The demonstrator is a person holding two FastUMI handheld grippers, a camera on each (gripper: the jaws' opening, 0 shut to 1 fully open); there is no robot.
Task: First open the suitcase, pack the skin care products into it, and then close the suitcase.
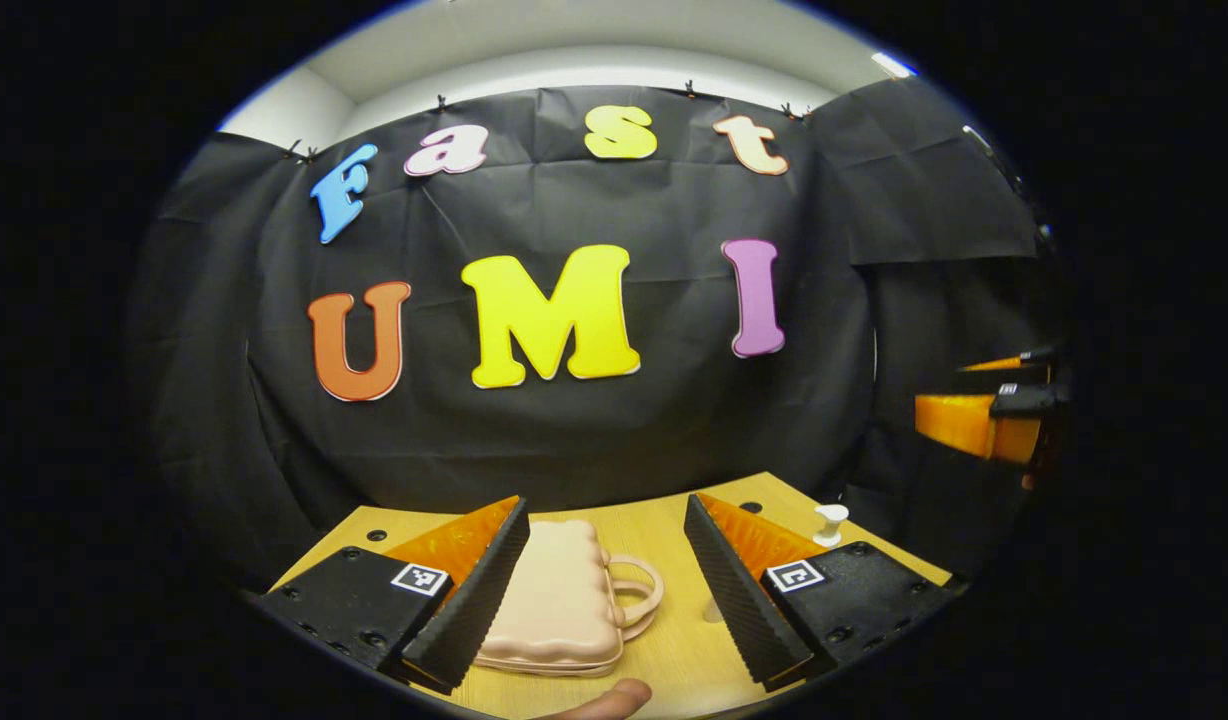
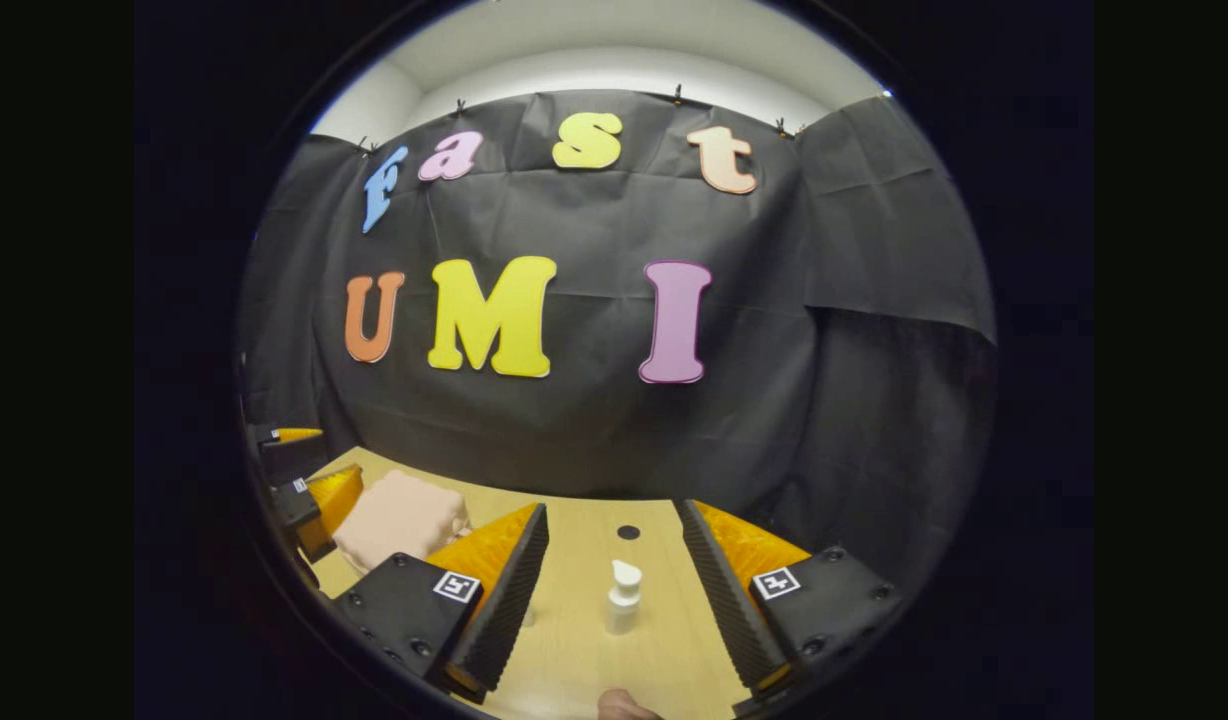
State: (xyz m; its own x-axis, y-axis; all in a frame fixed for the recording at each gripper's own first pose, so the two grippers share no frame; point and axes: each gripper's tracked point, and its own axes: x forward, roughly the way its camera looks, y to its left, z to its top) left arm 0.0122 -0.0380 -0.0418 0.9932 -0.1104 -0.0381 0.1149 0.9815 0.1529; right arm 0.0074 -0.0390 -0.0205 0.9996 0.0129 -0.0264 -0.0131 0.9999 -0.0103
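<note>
- Left gripper view: the left gripper (image 1: 606,585) hangs above the wooden table (image 1: 674,650) with its two fingers spread wide and nothing between their pads.
- A pale pink suitcase (image 1: 559,600) lies flat and closed on the table between those fingers, closer to the left finger, its looped handle (image 1: 642,595) pointing toward the right finger.
- A small white pump bottle (image 1: 830,524) stands upright near the table's far right edge, well apart from the suitcase.
- At the right edge of this view, the other gripper shows in the air above table level.
- A fingertip (image 1: 614,700) of the person shows at the bottom edge, just in front of the suitcase.
- Right gripper view: the right gripper (image 2: 614,595) is likewise parted wide and holds nothing.
- The pump bottle (image 2: 624,597) stands upright on the table (image 2: 664,660) between its fingers, touching neither.
- The suitcase (image 2: 399,520) lies toward the table's left side, lid down, with the left gripper (image 2: 299,490) just beside it at the left edge of the view.
- A dark round hole (image 2: 628,532) sits in the tabletop behind the bottle, near the far edge.
</note>
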